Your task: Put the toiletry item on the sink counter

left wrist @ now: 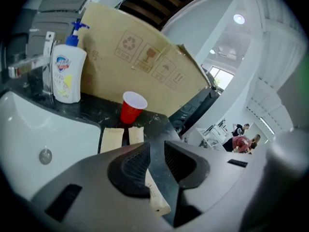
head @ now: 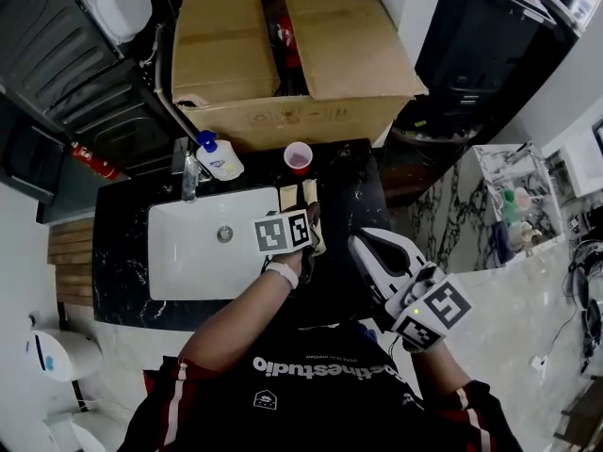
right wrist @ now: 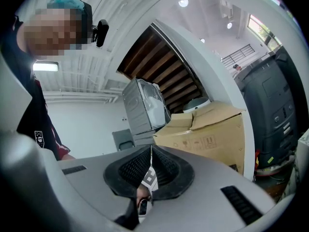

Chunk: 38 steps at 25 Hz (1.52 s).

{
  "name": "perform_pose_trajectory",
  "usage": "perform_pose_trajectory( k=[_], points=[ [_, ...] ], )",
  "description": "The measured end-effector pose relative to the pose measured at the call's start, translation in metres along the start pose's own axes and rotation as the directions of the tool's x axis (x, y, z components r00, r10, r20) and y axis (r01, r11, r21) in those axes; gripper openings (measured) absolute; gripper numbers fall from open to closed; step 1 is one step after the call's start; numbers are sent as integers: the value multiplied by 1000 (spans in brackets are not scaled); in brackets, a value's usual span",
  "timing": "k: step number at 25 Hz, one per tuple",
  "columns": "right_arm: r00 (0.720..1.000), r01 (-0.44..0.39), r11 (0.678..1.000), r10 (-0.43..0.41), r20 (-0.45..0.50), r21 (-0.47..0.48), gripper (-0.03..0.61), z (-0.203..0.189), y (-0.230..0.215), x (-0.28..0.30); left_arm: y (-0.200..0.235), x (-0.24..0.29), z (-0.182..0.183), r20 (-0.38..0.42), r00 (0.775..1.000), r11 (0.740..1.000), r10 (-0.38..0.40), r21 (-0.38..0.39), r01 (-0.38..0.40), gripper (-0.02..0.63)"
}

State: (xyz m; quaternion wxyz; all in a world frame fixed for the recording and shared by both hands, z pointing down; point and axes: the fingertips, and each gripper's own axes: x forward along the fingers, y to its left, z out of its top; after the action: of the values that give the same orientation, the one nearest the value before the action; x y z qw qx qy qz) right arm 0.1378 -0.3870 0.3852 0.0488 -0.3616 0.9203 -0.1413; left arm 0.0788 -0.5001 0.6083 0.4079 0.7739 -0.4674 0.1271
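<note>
Two beige toiletry packets (head: 298,195) (left wrist: 120,138) lie side by side on the black sink counter (head: 122,243), just in front of a red cup (head: 298,156) (left wrist: 131,108). My left gripper (head: 317,231) (left wrist: 157,151) hovers low over the counter right of the white basin (head: 198,243). Its jaws stand a little apart. A third beige packet (left wrist: 156,199) rests against the inner side of the left finger, and dark counter shows through the gap. My right gripper (head: 361,245) (right wrist: 151,151) hangs off the counter's right end, tilted upward, shut with nothing in it.
A white soap pump bottle (head: 219,158) (left wrist: 66,74) and a faucet (head: 190,172) stand behind the basin. A large cardboard box (head: 283,55) (left wrist: 145,62) rises behind the counter. A marble shelf with bottles (head: 518,205) is at right. People stand far off (left wrist: 241,139).
</note>
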Motion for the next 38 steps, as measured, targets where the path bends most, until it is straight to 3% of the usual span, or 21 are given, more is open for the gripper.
perform_pose_trajectory(
  k=[5,8,11,15,17,19,22,24,26,33,38],
  points=[
    [1000,-9,999,9,3,-42,40,10,13,5,-18,-45,27,142,987,995,-81,72,71,103],
    [1000,-22,997,23,15,-73,40,20,22,8,-19,-92,51,275,953,990,-126,92,105,101],
    [999,-37,995,38,14,-95,40,25,35,14,-17,-152,78,443,877,981,-187,127,145,75],
    [997,-75,989,76,0,-124,40,28,55,28,-23,-231,102,590,762,951,-265,289,107,29],
    [995,-99,986,99,-3,-134,40,28,67,35,-29,-261,104,610,728,925,-312,370,86,15],
    [993,-117,983,117,-7,-141,40,26,78,43,-34,-285,100,598,708,886,-375,456,84,15],
    [991,-135,977,134,-16,-163,40,21,95,51,-45,-314,88,535,699,795,-474,601,79,14],
    [991,-135,972,135,-14,-191,40,19,104,54,-50,-327,74,476,712,722,-516,689,63,14],
    [991,-132,967,134,-3,-220,40,18,111,55,-51,-333,63,434,727,681,-532,730,63,14],
    [992,-119,959,128,19,-256,37,21,124,50,-59,-332,51,406,713,660,-572,743,107,14],
    [996,-81,954,84,-1,-290,37,18,123,46,-62,-328,51,409,703,673,-581,728,133,14]
  ],
)
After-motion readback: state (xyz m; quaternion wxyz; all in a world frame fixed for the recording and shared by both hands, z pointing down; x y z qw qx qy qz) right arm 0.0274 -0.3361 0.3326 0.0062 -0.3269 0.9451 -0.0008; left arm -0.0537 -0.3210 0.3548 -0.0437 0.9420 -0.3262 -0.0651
